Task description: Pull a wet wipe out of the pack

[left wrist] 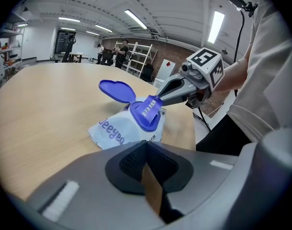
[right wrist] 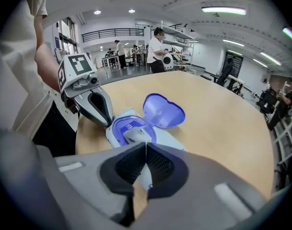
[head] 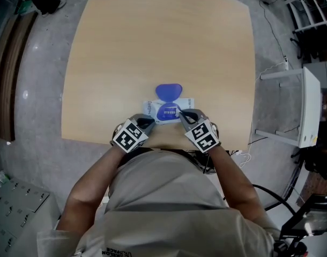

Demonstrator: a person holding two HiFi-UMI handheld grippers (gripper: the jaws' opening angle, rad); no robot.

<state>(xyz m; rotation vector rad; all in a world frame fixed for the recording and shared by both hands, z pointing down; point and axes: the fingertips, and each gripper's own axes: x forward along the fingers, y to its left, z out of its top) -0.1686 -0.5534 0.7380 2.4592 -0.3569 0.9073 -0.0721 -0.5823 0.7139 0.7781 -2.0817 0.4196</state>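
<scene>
The pack (head: pixel 150 108) lies at the middle of the table's (head: pixel 153 36) near edge, its lid (head: pixel 168 91) flipped open toward the far edge. The right gripper (head: pixel 180 112) is clenched on the blue seal (left wrist: pixel 151 108), raised off the opening. The left gripper (head: pixel 149 121), jaws together and empty, sits at the pack's left end.

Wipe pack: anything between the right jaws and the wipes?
Yes. The lid is flipped open, but the blue seal sticker stands over the pack's opening, its free end pinched in the right gripper's jaws. No wipe clearly shows.
</scene>
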